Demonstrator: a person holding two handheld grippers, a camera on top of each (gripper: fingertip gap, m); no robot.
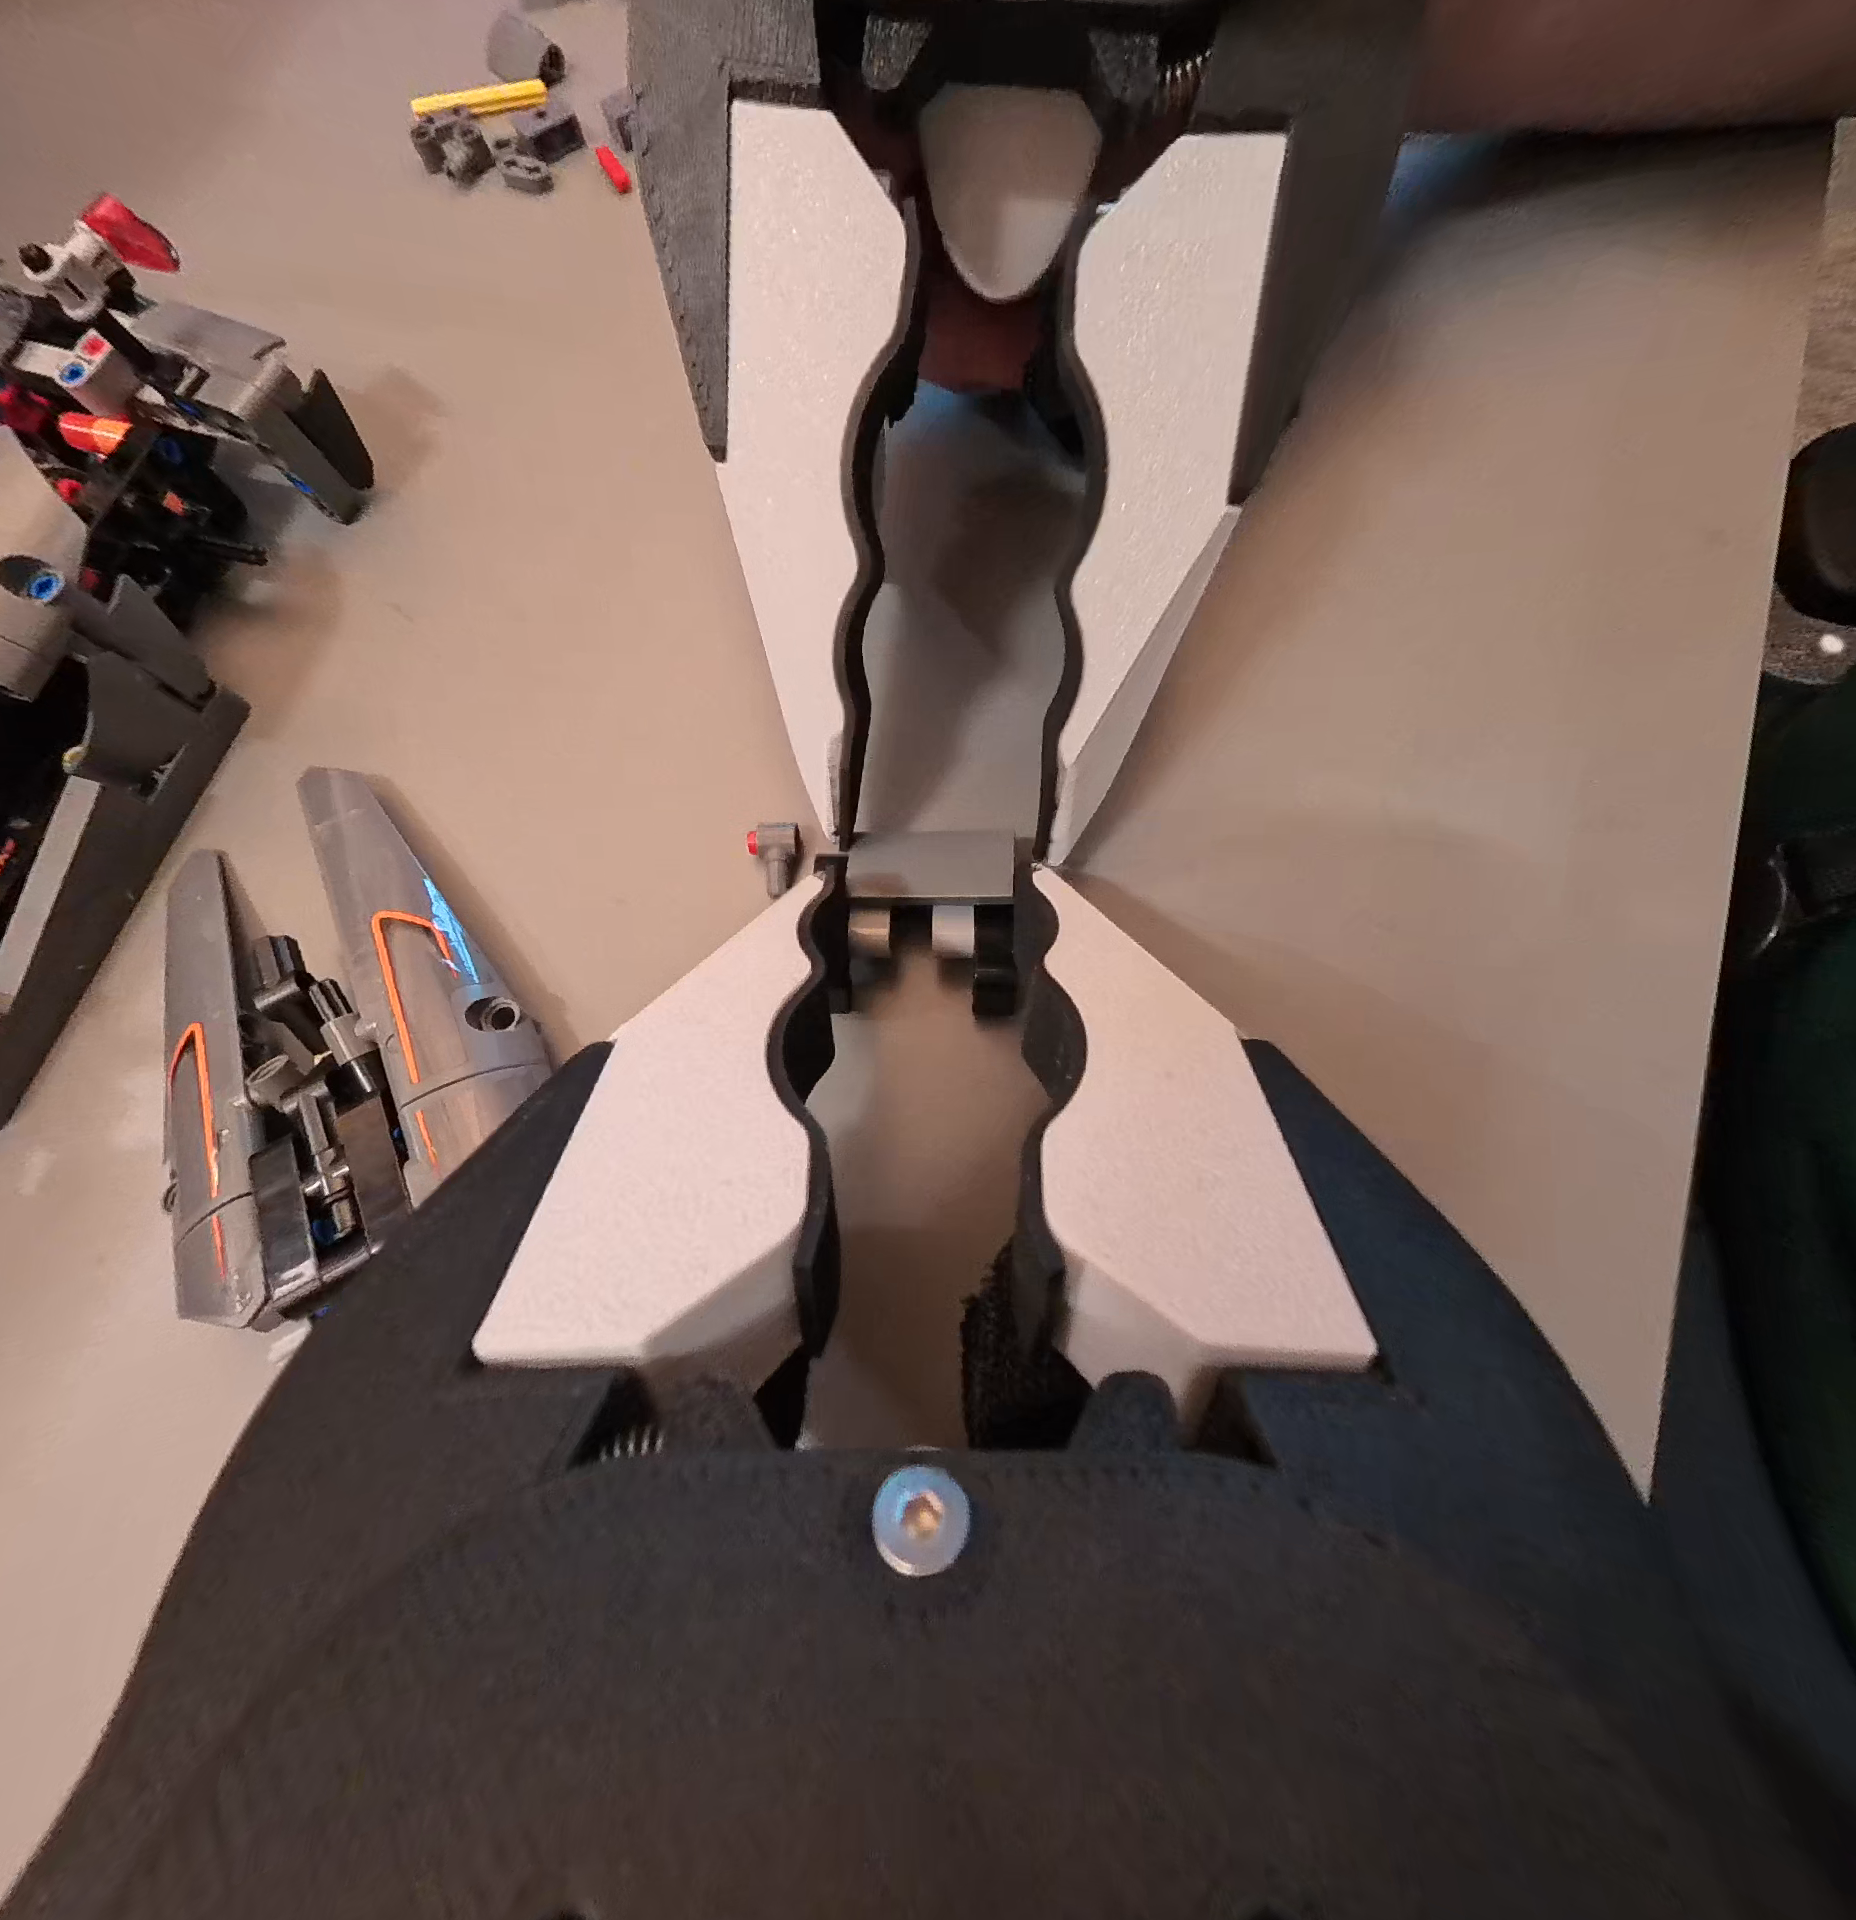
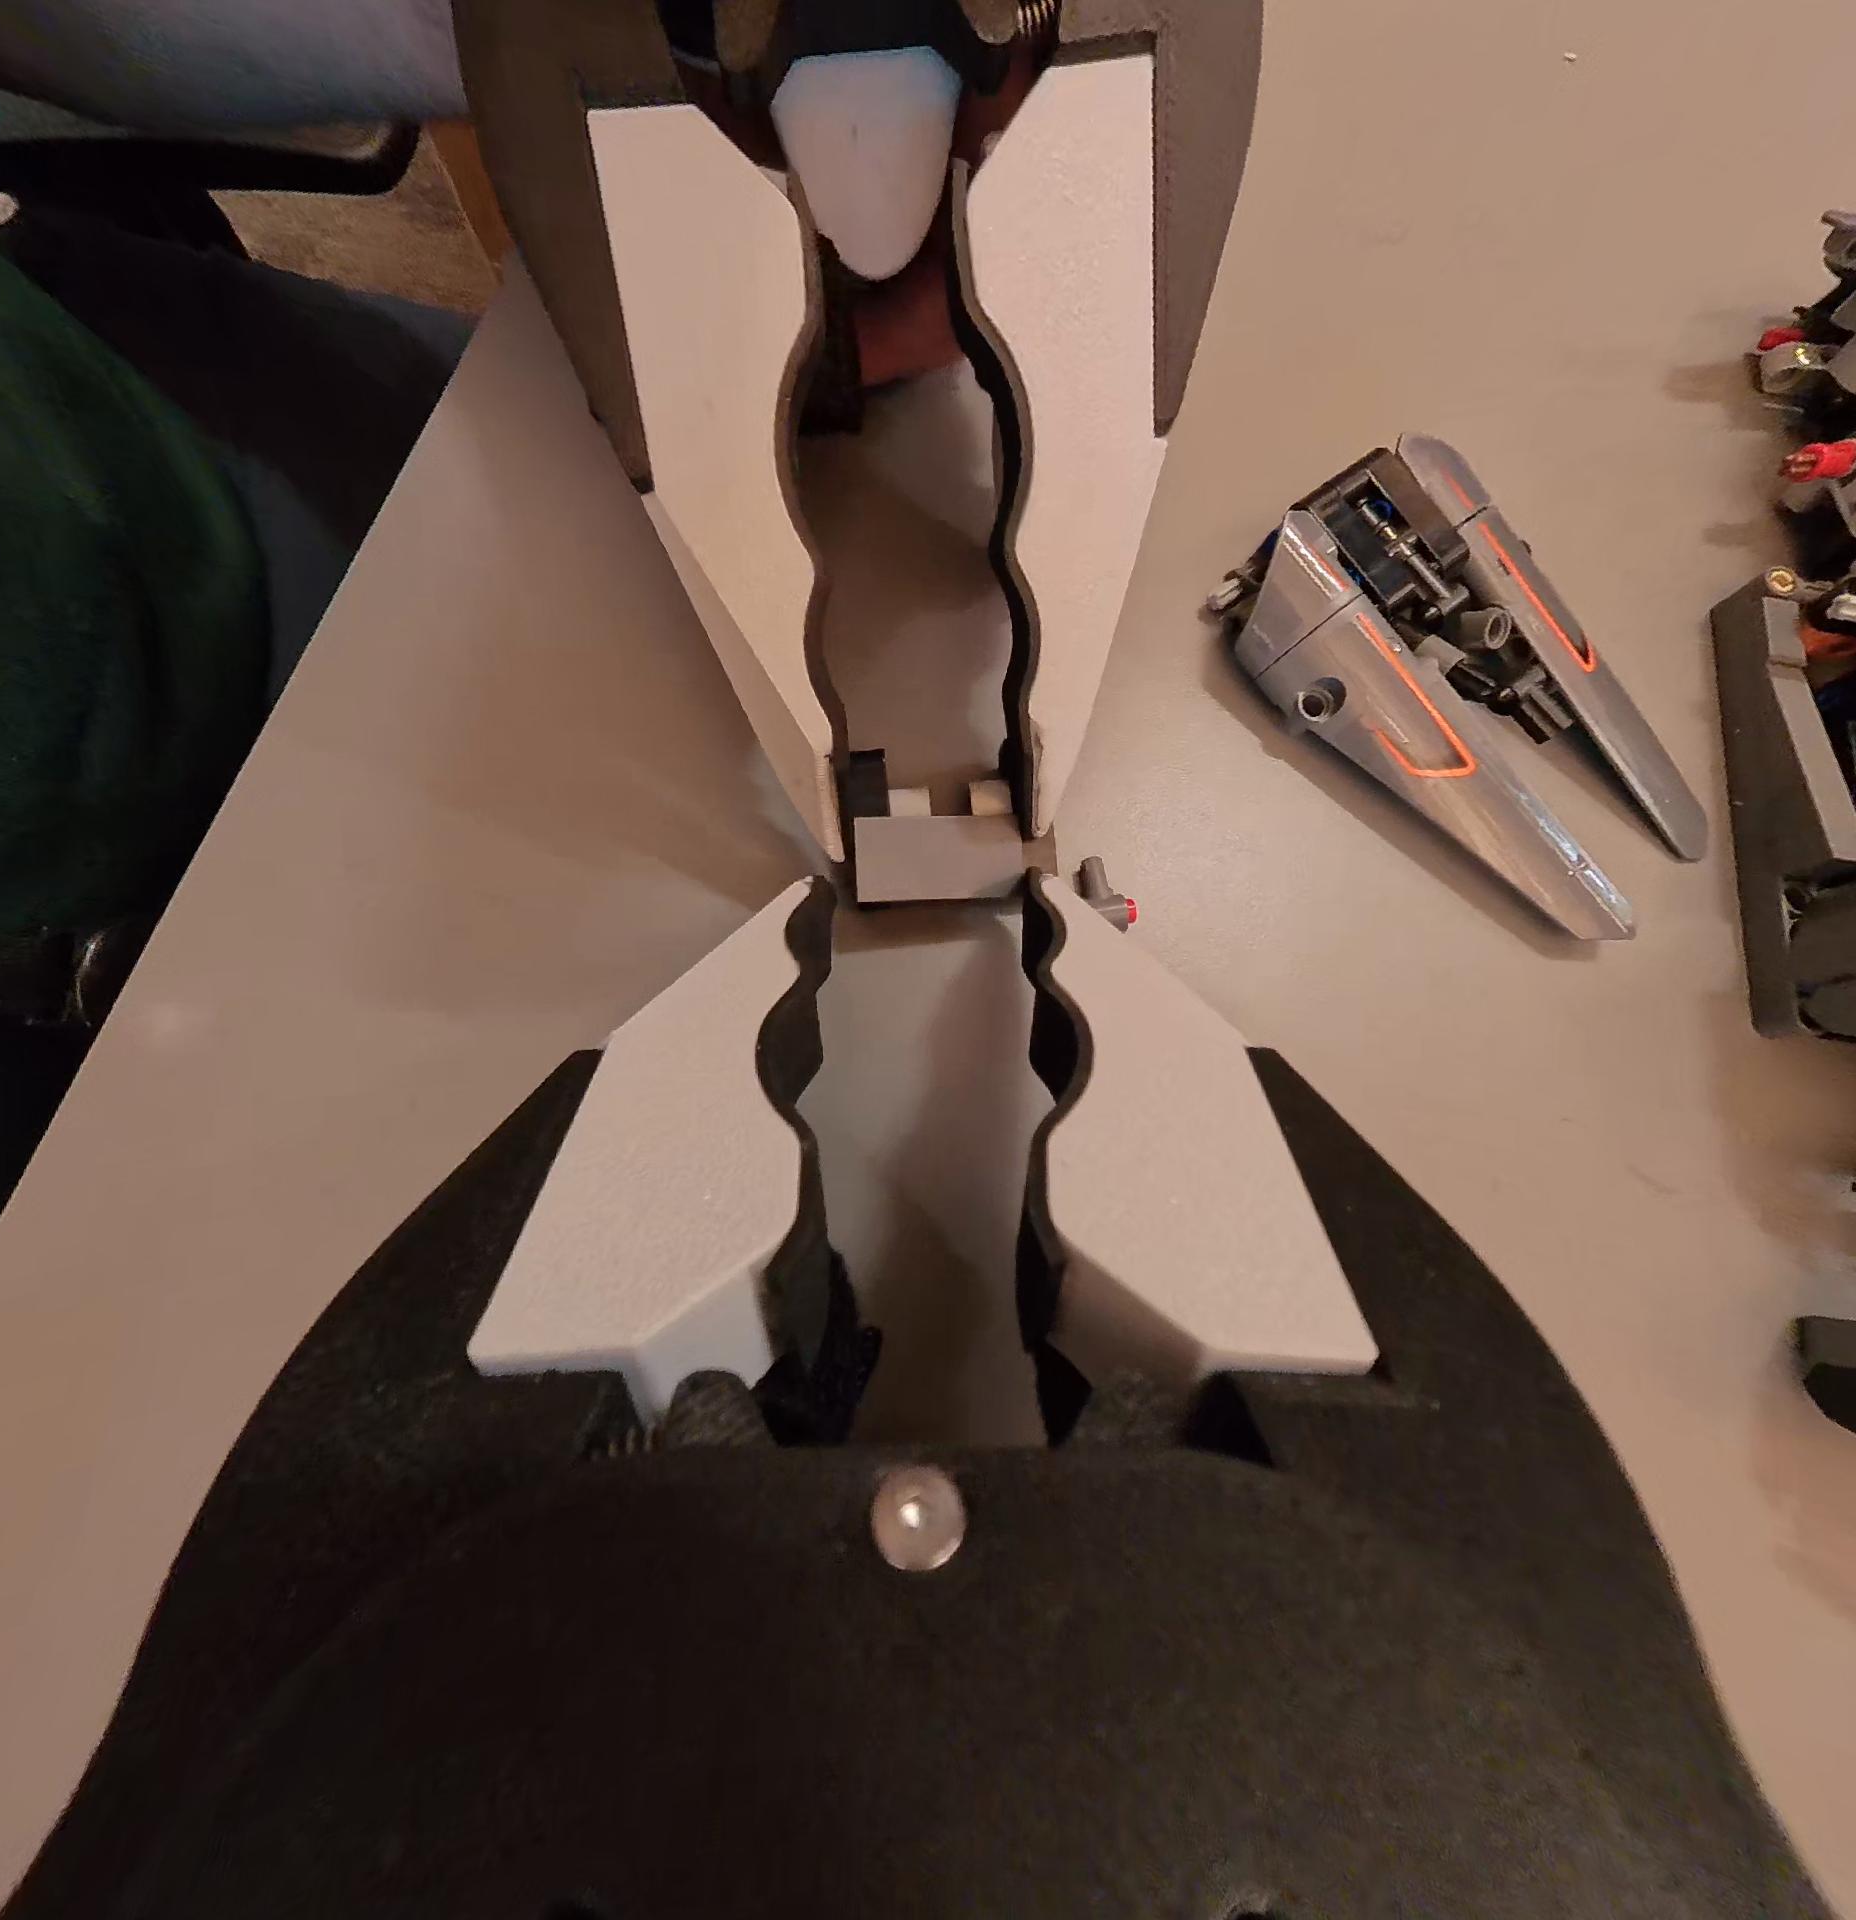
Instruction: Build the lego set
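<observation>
From the left wrist view, the left gripper [image 1: 929, 904] and right gripper [image 1: 945, 831] meet tip to tip, both clenched on one small grey brick [image 1: 929, 868] above the table [image 1: 550, 623]. A winged grey sub-assembly [image 1: 321, 1049] lies well left, a red-tipped pin [image 1: 770, 844] just beside.

From the right wrist view, the same brick [image 2: 934, 857] bridges the fingers [image 2: 1111, 1143]; the larger dark model [image 2: 1807, 779] sits at the right edge.

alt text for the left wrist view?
Both tongs, left and right, meet tip to tip over a tan table, pinching one small grey-and-black lego piece. Left of them lie a grey wing assembly, a larger partial build and loose parts.
</observation>
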